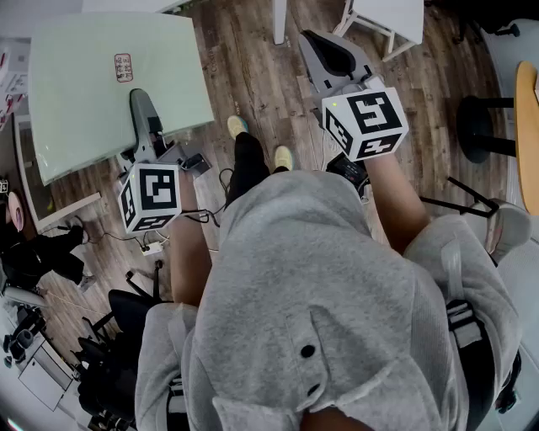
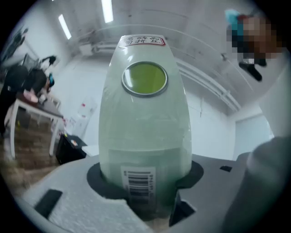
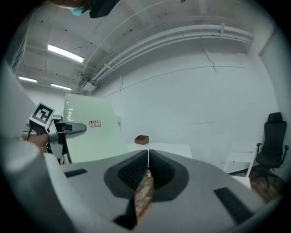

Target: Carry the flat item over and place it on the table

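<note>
The flat item is a pale green board [image 1: 109,84] with a small red label, held out level above the wooden floor at the upper left of the head view. My left gripper [image 1: 150,126] is shut on its near edge. In the left gripper view the board [image 2: 145,113] runs away between the jaws, its barcode sticker close to the pads of the left gripper [image 2: 146,189]. My right gripper [image 1: 333,55] is held out ahead on the right, apart from the board; it is shut [image 3: 148,157] with nothing in it. The right gripper view shows the board [image 3: 91,134] to its left.
A white table [image 3: 173,148] carrying a small brown box [image 3: 142,139] stands ahead, with a black office chair [image 3: 272,141] to the right. White furniture legs [image 1: 387,25], a black stool [image 1: 480,126] and a round wooden tabletop [image 1: 526,126] ring the floor. A cluttered desk [image 1: 38,210] is at left.
</note>
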Demonstrator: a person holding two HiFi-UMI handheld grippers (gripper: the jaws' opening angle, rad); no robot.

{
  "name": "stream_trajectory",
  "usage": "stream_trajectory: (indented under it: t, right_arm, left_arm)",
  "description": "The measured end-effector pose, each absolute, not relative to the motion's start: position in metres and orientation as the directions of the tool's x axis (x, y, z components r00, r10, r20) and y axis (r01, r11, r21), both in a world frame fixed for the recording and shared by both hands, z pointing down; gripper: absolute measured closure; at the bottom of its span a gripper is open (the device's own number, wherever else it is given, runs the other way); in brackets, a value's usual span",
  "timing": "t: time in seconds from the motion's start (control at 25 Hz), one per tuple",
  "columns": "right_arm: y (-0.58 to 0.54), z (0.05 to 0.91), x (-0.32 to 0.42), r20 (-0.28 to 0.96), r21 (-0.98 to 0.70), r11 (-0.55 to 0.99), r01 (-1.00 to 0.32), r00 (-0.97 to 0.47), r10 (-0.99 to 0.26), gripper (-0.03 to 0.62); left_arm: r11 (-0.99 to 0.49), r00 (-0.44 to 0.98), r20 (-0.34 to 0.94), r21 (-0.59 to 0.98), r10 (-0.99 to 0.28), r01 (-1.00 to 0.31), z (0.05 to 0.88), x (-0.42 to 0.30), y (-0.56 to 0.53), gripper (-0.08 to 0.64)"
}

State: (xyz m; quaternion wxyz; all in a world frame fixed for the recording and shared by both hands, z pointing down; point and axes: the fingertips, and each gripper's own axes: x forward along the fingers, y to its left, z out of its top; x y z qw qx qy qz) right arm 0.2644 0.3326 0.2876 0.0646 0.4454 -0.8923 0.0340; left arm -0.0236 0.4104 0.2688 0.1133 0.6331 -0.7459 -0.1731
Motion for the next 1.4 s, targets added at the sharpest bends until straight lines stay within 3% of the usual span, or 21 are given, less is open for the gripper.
stream_trajectory:
  t: [0.16,0.32,1.4]
  right_arm:
    - [0.331,0.285,0.266,0.141,0.009,0.597,-0.802,-0.590,-0.795,0.565]
    - [0.331,0.283,0.269,0.132,-0.005,0.593,-0.805,-0.589,-0.797,0.563]
    - [0.257,0.303,0.237,0.175,-0.026,0.597,-0.802,-0.592,-0.787,0.563]
  left_arm:
    - [0.205,-0.218,-0.097,0.126,-0.971,-0.971,0.247,-0.021,0.411,0.291]
    - [0.184,-0.187,-0.115,0.033,-0.976,-0.982,0.239,-0.012,0.407,0.291]
    - [0.128,-0.125,-0.081,-0.038,-0.989,-0.991,0.244,-0.025,0.320,0.291]
